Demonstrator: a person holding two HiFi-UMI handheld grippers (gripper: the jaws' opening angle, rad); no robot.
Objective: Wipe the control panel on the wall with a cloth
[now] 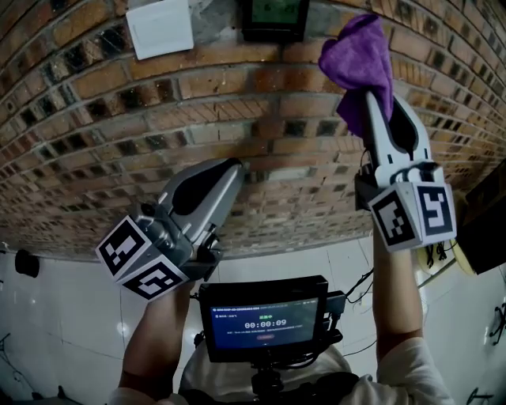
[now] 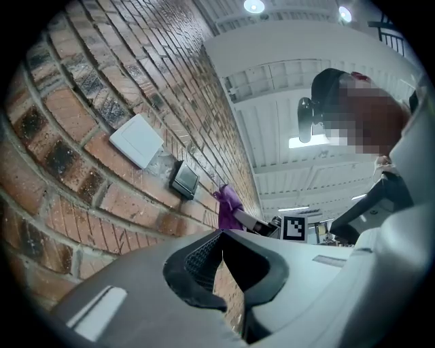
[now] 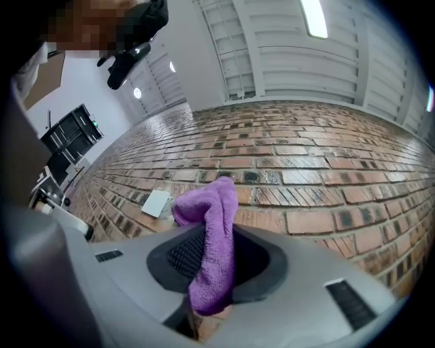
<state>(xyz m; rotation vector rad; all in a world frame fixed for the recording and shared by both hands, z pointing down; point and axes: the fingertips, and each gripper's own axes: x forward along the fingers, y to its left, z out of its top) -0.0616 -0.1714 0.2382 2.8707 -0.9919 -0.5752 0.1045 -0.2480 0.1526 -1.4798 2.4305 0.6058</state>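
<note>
- The right claw (image 3: 212, 268) is clamped on a purple cloth (image 3: 212, 231). The cloth's bunched top stands up above the jaws and a short tail hangs below them.
- In the head view the right claw (image 1: 378, 101) is raised to the brick wall (image 1: 237, 103). It holds the cloth (image 1: 360, 57) just to the right of the dark control panel (image 1: 274, 17). Whether the cloth touches the bricks cannot be told.
- The left claw (image 2: 222, 262) has its jaws pressed together with nothing between them.
- The left claw (image 1: 235, 166) is held lower, its tip near the wall below the panel.
- A white switch plate (image 1: 160, 28) sits on the wall left of the control panel (image 2: 184, 180).
</note>
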